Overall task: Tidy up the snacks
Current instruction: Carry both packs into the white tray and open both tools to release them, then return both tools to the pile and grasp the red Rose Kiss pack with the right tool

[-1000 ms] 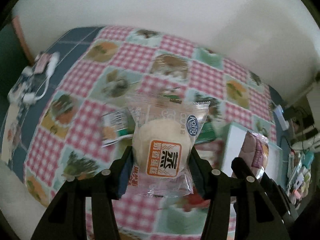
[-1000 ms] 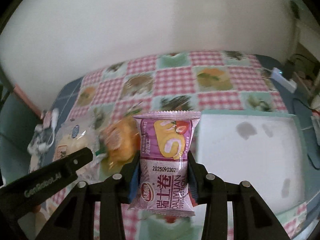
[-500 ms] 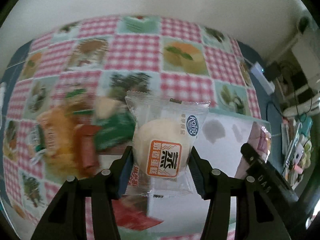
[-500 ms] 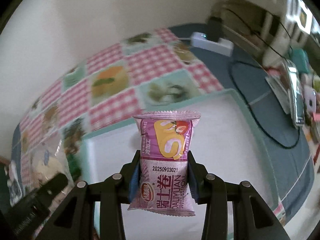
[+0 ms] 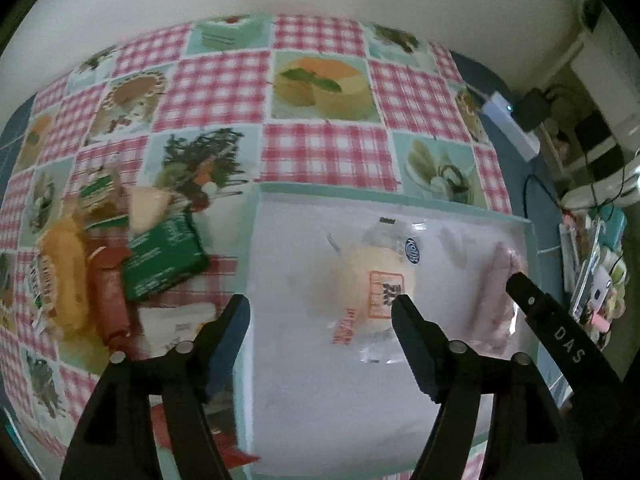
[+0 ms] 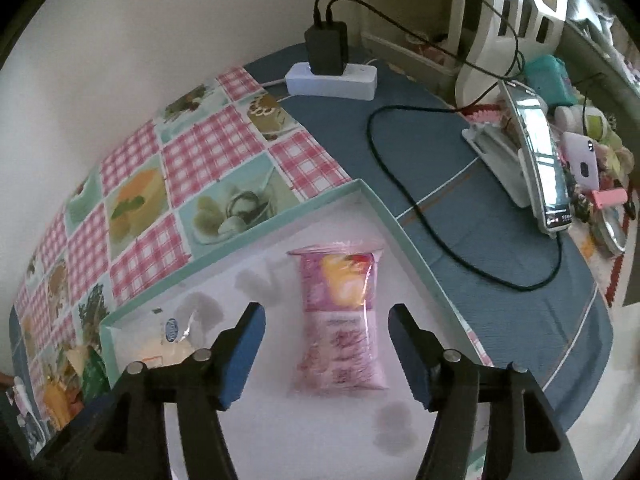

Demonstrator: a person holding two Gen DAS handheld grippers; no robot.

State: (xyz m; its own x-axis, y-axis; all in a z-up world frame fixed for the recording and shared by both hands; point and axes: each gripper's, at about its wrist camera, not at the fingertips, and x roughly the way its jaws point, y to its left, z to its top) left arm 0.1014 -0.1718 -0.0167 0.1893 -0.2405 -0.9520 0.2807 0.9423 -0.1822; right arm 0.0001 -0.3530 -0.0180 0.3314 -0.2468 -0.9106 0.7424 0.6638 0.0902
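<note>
Both my claws hang released above the tray. My right gripper straddles the swiss roll packet: light, soft, slippery film; I would pinch its long sides. Long axis runs away from me, picture end far. My left gripper frames the bun packet, equally squashy.

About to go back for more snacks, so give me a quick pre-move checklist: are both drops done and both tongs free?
1. Left tongs open, nothing between them: ok.
2. Right tongs open, nothing between them: ok.
3. Bun packet inside the white tray: ok, though blurred, so whether it has settled: cannot tell.
4. Pink roll packet lying flat in the tray: ok.
5. Snacks left to fetch: ok, green packet and orange packet lie on the checked cloth.
6. Black cable outside the tray: ok.
</note>
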